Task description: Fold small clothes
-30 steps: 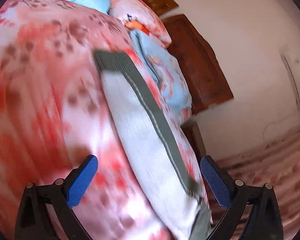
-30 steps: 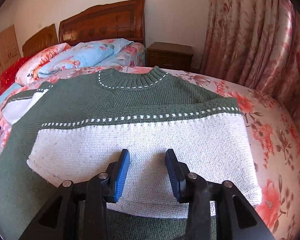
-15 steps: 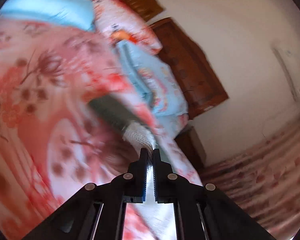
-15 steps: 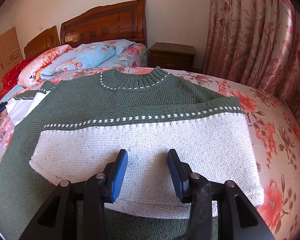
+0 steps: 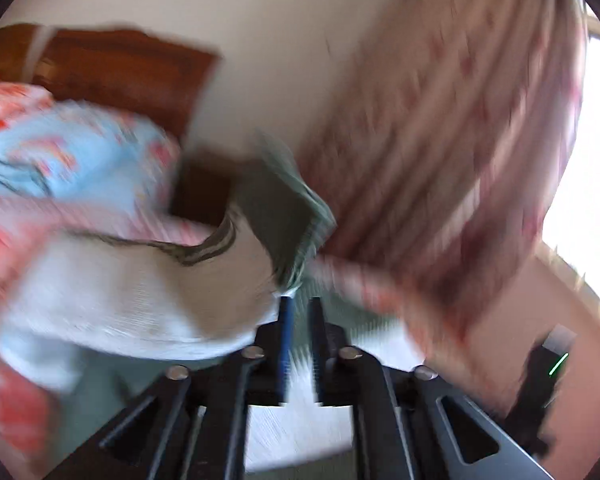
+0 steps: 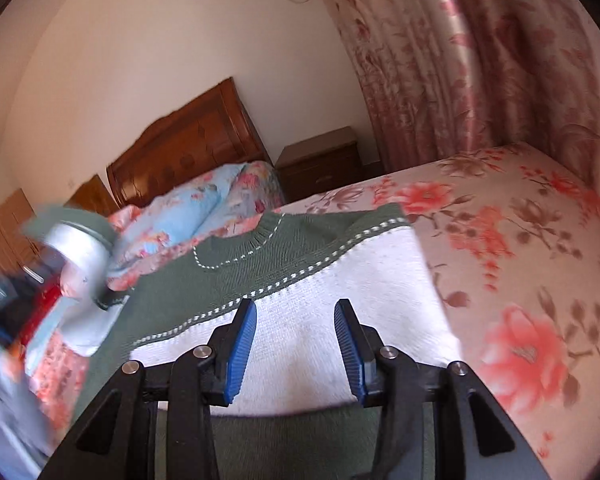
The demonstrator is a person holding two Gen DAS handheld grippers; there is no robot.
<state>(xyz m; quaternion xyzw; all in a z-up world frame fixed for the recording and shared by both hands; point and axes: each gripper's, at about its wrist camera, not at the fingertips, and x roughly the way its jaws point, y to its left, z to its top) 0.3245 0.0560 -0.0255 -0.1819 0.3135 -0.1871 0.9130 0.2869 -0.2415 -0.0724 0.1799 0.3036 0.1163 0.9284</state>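
A green and white knitted sweater (image 6: 260, 272) lies flat on the floral bedspread (image 6: 520, 260). My right gripper (image 6: 295, 308) hovers open just over its white front panel, with nothing between the blue pads. My left gripper (image 5: 300, 304) is shut on the sweater's left sleeve (image 5: 148, 300), which hangs lifted and folded over, its green cuff (image 5: 288, 216) sticking up past the fingertips. The left wrist view is heavily blurred. In the right wrist view the left tool (image 6: 76, 256) shows as a blur at the left edge with the cuff (image 6: 72, 220) above it.
A wooden headboard (image 6: 188, 148) and blue floral pillows (image 6: 196, 208) stand at the bed's far end, with a nightstand (image 6: 320, 160) beside them. Pink flowered curtains (image 6: 460, 60) hang on the right. Bare bedspread lies to the right of the sweater.
My left gripper went from open over the sleeve to shut on it, then swung it up and across towards the sweater's body. The right gripper rolled and shifted a little, still open.
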